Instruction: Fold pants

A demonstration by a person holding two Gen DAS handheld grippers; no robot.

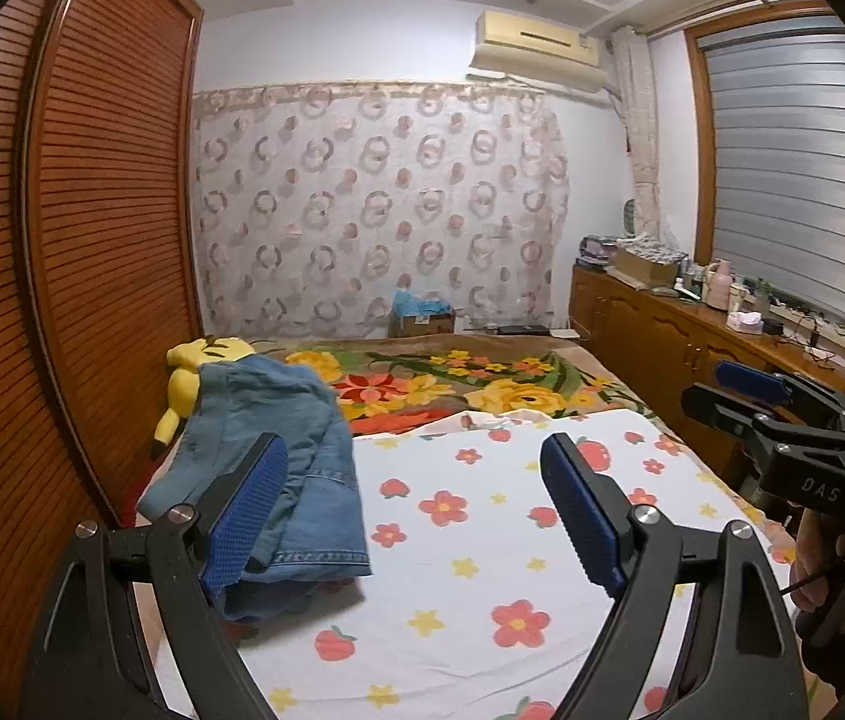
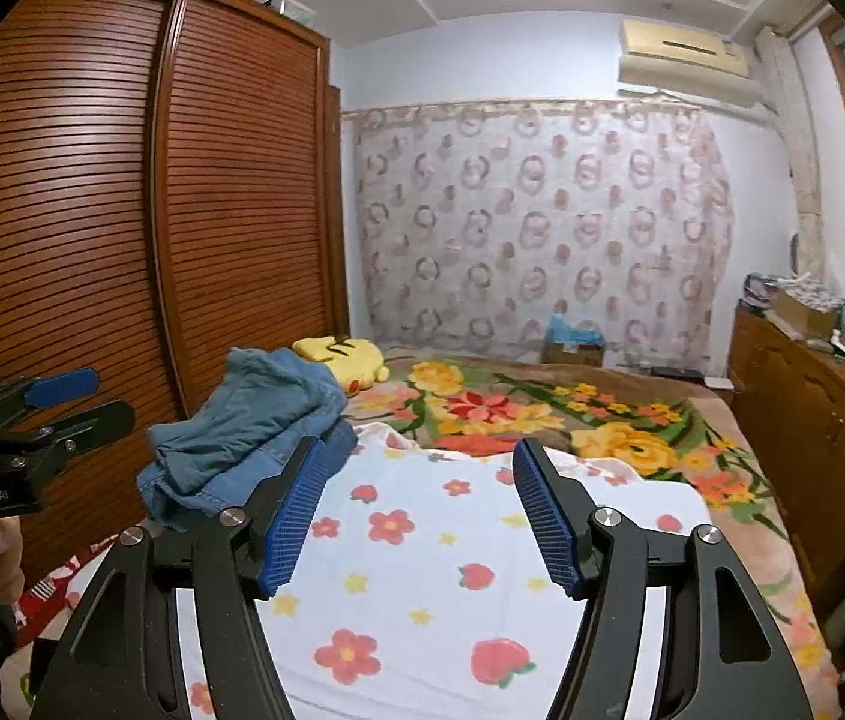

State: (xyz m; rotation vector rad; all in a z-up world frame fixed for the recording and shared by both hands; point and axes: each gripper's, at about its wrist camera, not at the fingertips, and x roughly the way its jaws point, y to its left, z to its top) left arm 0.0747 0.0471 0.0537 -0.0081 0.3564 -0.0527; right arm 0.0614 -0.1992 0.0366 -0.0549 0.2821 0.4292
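Observation:
Blue denim pants (image 1: 278, 450) lie in a crumpled heap on the left side of the bed, partly on the white flowered sheet (image 1: 482, 540). They also show in the right wrist view (image 2: 242, 420). My left gripper (image 1: 416, 516) is open and empty, hovering above the sheet just right of the pants. My right gripper (image 2: 419, 516) is open and empty above the sheet, with the pants ahead to its left. The right gripper also shows at the right edge of the left wrist view (image 1: 740, 390), and the left gripper at the left edge of the right wrist view (image 2: 80, 399).
A yellow plush toy (image 1: 200, 372) lies beside the pants by the wooden slatted wardrobe (image 1: 62, 240). A floral blanket (image 1: 470, 384) covers the far bed. A cluttered wooden cabinet (image 1: 692, 330) runs along the right. A cardboard box (image 1: 422, 318) stands by the curtain.

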